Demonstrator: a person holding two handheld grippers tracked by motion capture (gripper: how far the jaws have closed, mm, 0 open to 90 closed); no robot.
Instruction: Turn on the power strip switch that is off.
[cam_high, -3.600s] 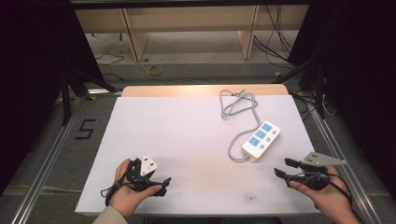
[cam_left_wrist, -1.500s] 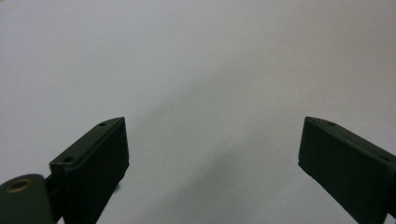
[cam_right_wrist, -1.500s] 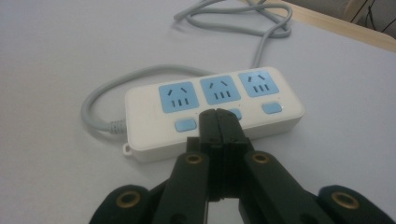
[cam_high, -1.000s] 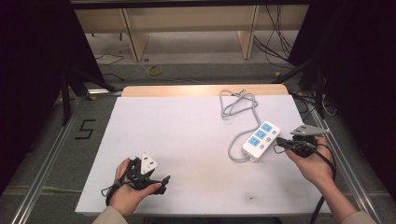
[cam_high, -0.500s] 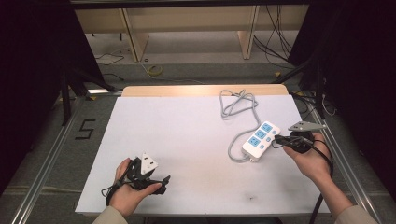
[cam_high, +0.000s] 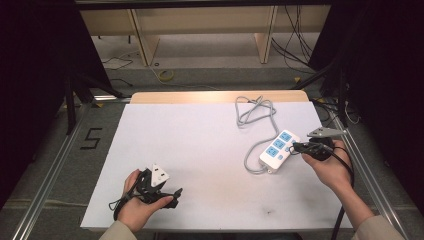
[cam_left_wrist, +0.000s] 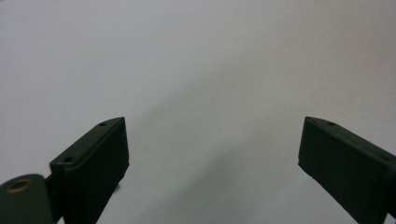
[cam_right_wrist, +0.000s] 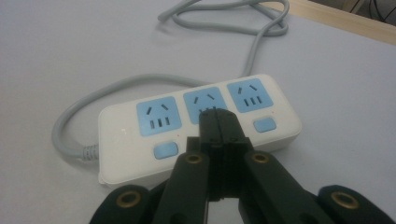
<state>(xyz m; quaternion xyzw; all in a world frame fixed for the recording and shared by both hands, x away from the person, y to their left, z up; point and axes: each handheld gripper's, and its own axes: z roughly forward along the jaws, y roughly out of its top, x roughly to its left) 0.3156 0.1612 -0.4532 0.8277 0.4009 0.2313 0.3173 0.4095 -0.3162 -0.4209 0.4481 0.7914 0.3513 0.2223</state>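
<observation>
Table: a white rectangular tabletop (cam_high: 200, 150) with a pale wooden strip (cam_high: 220, 96) along its far edge lay under the high view.
Power strip: a white plastic three-socket power strip with blue socket faces and blue buttons (cam_high: 279, 150) (cam_right_wrist: 201, 126) lay flat on the right half of the tabletop, set at a slant.
Cord: a grey rubber cord (cam_high: 257, 114) (cam_right_wrist: 224, 21) left the strip's near end, curved round beside it and ran to a loose coil near the wooden strip.
Right gripper: the black two-jaw gripper in the person's right hand (cam_high: 299, 146) (cam_right_wrist: 218, 122) had its jaws pressed together with nothing between them; in the right gripper view the tips sat over the strip's middle socket and middle button, whether touching could not be told.
Left gripper: the black two-jaw gripper in the person's left hand (cam_high: 172, 195) (cam_left_wrist: 212, 149) rested low at the near left of the tabletop, well apart from the strip, its jaws spread wide over bare white surface.
Right hand: the person's right hand (cam_high: 327, 167) gripped the handle just beside the strip's right edge.
</observation>
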